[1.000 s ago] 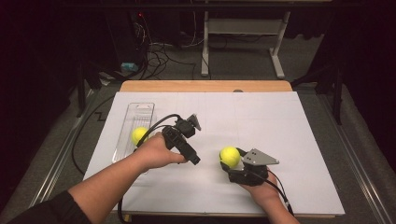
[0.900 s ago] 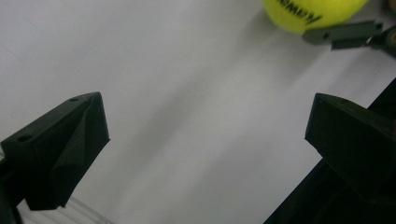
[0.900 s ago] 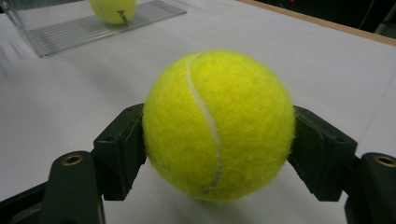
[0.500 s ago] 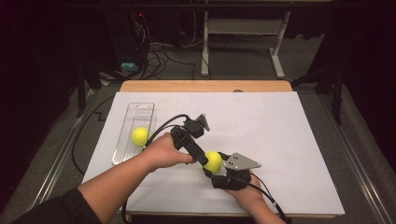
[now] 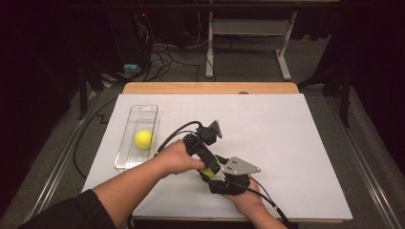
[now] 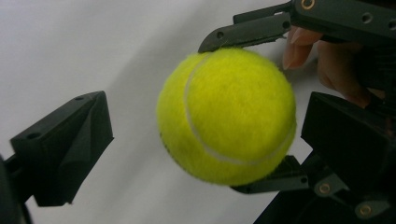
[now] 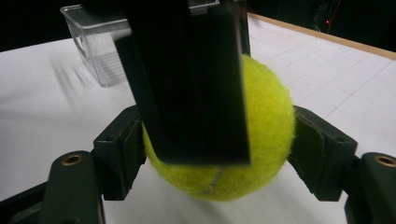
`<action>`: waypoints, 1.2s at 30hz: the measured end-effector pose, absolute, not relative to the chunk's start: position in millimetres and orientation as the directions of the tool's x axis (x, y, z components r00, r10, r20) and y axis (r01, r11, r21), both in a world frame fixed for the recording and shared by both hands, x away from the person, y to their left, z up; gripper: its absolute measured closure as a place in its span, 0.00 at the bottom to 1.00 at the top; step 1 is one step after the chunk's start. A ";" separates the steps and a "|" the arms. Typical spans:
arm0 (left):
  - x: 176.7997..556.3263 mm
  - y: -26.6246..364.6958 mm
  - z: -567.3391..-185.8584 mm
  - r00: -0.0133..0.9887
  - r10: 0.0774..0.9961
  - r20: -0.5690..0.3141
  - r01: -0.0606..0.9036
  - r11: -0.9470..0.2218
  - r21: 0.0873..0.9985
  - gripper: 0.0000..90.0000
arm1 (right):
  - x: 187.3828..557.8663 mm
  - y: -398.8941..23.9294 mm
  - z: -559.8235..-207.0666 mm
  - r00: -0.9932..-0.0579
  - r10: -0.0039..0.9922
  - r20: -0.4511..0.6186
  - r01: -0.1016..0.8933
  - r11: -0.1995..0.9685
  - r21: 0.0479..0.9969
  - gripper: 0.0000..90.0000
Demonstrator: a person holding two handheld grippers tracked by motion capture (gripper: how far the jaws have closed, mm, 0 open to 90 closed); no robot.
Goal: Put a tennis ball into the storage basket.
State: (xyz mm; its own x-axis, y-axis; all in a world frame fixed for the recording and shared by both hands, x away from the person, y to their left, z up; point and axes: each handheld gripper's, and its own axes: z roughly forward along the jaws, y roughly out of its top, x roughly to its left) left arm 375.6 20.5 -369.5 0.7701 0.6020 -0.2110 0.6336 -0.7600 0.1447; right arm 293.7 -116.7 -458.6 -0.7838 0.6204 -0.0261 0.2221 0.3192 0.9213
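Table [image 5: 286, 138], white-topped with a bare wooden strip at the far edge, spread under the high camera. Clear plastic tray [image 5: 128, 152] near the left edge, long side running near to far, one yellow tennis ball [image 5: 143, 139] resting inside. Forearms reaching in from the near edge, meeting just near of the table's centre. Right gripper [image 5: 216, 172] (grey three-cornered plate on top) clamped on a second tennis ball [image 6: 226, 114], one black jaw pressed against each side, as seen in the right gripper view, ball [image 7: 261, 135] held just above the white surface. Left gripper [image 6: 205, 140] drawn up around the same ball, jaws spread wide: one jaw well clear of the felt, the other close beside it, contact impossible to tell. Left gripper's dark body crossing directly in front of the ball in the right gripper view. Tray [image 7: 100, 51] visible beyond, well apart from the held ball. Fingertips [image 6: 299, 46] of the person's right hand showing behind the right gripper's jaw in the left gripper view.
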 end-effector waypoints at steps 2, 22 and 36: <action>375.5 18.4 -371.4 0.769 0.600 -0.218 0.634 -0.761 0.141 0.07 | 293.3 -116.9 -457.3 -0.784 0.620 -0.030 0.214 0.314 0.925 0.29; 374.6 23.2 -361.1 0.775 0.597 -0.207 0.628 -0.761 0.162 0.30 | 297.2 -118.6 -458.3 -0.769 0.639 -0.014 0.239 0.308 0.921 0.00; 389.5 83.4 -336.0 0.712 0.689 -0.140 0.703 -0.693 0.161 0.30 | 303.8 -167.3 -455.6 -0.708 0.706 -0.019 0.269 0.293 0.918 0.00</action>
